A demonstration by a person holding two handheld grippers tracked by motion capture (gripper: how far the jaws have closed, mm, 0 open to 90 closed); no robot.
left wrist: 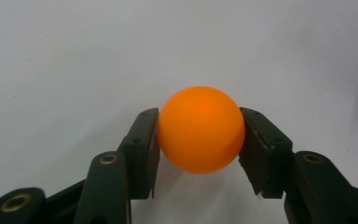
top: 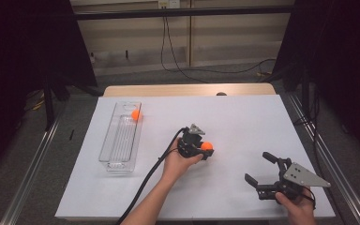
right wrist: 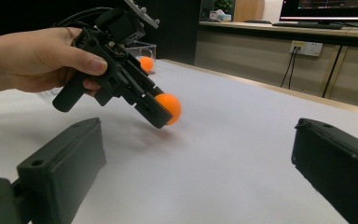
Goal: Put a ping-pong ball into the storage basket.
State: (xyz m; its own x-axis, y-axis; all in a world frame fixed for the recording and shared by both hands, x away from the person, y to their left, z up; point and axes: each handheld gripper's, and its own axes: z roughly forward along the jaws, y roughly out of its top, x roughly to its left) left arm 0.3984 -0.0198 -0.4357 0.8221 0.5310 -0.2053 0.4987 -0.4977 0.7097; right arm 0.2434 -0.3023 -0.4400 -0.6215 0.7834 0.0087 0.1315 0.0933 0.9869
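An orange ball (left wrist: pixel 200 129) sits between the two black jaws of my left gripper (left wrist: pixel 199 140), and both pads press on its sides. From above, that left gripper (top: pixel 205 149) is near the middle of the white table with the ball (top: pixel 207 146) at its tip. In the right gripper view the held ball (right wrist: pixel 168 107) hangs just above the white surface, with the left gripper tilted downward. My right gripper (top: pixel 258 170) rests at the front right, jaws wide apart with nothing between them. A second orange ball (top: pixel 136 115) lies in the far end of a clear plastic tray (top: pixel 117 161).
The long clear tray stands on the left part of the white table cover (top: pixel 243 117). A black cable (top: pixel 145 183) trails from the left gripper toward the front edge. Dark stands and metal rails flank the table on both sides.
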